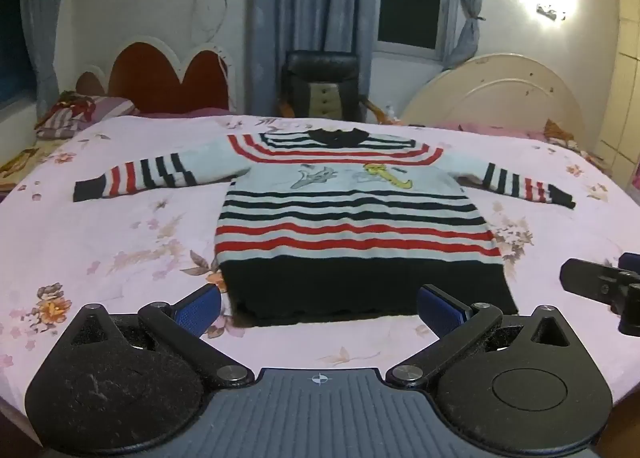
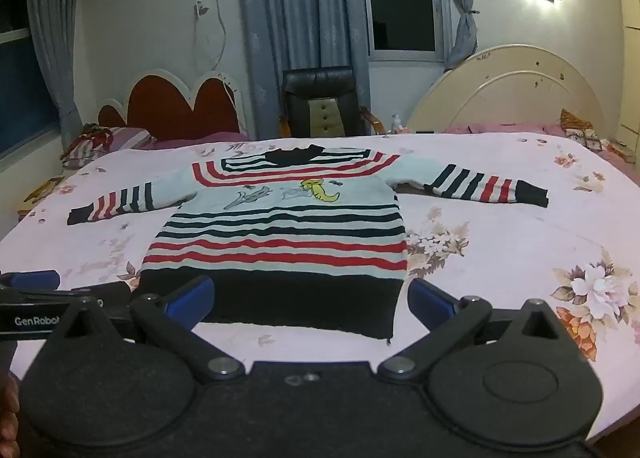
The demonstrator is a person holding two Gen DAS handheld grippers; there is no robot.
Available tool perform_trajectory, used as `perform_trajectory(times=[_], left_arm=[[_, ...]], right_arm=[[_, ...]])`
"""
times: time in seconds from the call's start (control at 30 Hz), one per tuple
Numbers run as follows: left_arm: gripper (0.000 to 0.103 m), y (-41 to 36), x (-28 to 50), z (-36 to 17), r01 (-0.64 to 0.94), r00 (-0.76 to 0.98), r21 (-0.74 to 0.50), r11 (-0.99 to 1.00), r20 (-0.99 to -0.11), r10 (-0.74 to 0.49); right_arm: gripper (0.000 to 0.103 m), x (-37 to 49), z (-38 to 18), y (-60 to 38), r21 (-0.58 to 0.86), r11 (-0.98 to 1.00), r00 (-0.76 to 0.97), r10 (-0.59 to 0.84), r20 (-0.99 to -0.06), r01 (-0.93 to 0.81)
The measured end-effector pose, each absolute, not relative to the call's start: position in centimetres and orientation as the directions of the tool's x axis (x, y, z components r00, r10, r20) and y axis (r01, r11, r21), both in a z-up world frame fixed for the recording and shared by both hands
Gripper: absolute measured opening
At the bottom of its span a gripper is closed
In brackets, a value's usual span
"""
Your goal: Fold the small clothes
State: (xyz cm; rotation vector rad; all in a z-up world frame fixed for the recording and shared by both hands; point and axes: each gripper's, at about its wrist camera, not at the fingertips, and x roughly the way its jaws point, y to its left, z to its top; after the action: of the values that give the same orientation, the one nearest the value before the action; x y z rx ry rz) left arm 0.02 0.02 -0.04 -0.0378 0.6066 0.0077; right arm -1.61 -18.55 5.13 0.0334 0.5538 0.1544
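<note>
A small striped sweater [image 1: 352,214] lies flat on the pink floral bedsheet [image 1: 100,226], front up, both sleeves spread out, its dark hem nearest me. It also shows in the right wrist view [image 2: 280,234]. My left gripper [image 1: 320,310] is open and empty, its blue pads just short of the hem. My right gripper [image 2: 312,302] is open and empty too, close to the hem's right part. The right gripper shows at the right edge of the left wrist view [image 1: 600,282]. The left gripper shows at the left edge of the right wrist view [image 2: 48,298].
The sheet covers a bed with a red scalloped headboard [image 1: 168,74] at the back left and a cream headboard [image 1: 496,90] at the back right. A black chair [image 1: 324,82] stands behind the bed. Folded cloth [image 1: 72,114] lies at the far left.
</note>
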Motion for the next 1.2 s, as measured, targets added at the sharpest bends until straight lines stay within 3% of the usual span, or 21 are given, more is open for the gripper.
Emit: perform_trajectory(times=[0.23, 0.27, 0.37, 1.2], left_arm=[[0.103, 0.5, -0.4, 0.1, 0.043, 0.824, -0.033, 0.999, -0.564, -0.054], [0.103, 0.7, -0.1, -0.6, -0.056, 0.809, -0.029, 0.998, -0.587, 0.029], [0.103, 0.1, 0.1, -0.7, -0.062, 0.806, -0.016, 0.998, -0.590, 0.041], [0.103, 0.5, 0.6, -0.7, -0.065, 0.807, -0.017, 0.998, -0.589, 0.042]], right_arm=[[0.102, -1.4, 4.9, -18.5, 0.073, 0.987, 0.831, 0.160, -0.534, -0.143], [0.102, -1.4, 4.9, -18.4, 0.071, 0.987, 0.830, 0.160, -0.534, -0.145], [0.102, -1.1, 5.1, -18.6, 0.082, 0.985, 0.827, 0.174, -0.535, -0.154], [0.102, -0.8, 4.7, -18.3, 0.082, 0.985, 0.833, 0.172, -0.526, -0.152]])
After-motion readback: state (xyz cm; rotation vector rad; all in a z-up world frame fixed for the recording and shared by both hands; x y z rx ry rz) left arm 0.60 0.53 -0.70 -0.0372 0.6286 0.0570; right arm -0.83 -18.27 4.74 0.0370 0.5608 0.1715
